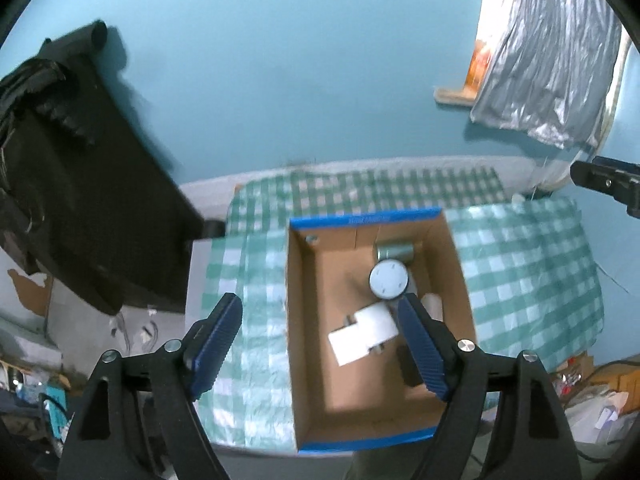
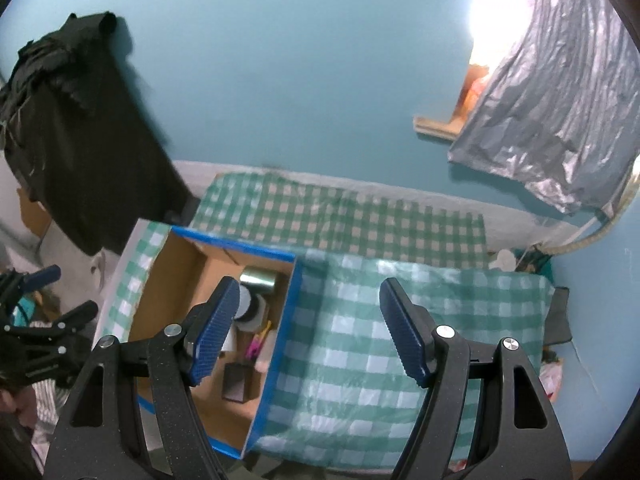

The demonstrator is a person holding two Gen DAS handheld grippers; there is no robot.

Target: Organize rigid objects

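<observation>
A cardboard box with a blue rim (image 1: 308, 360) sits on a green checked tablecloth (image 1: 528, 280). Inside lie a silver can (image 1: 394, 252), a round white lid (image 1: 388, 278), a white boxy object (image 1: 364, 334) and a dark block (image 1: 410, 368). My left gripper (image 1: 320, 344) is open and empty, held above the box's left wall. In the right wrist view the box (image 2: 280, 320) lies to the left, with the can (image 2: 258, 278), a pink and yellow item (image 2: 256, 344) and the dark block (image 2: 236, 386). My right gripper (image 2: 308, 332) is open and empty above the box's right wall.
A black cloth (image 1: 80, 184) hangs at the left against the teal wall. A silver foil sheet (image 1: 552, 52) hangs at the upper right. Clutter lies on the floor at the lower left (image 1: 40, 392) and lower right (image 1: 592, 396). The other gripper shows at each view's edge (image 1: 608, 184).
</observation>
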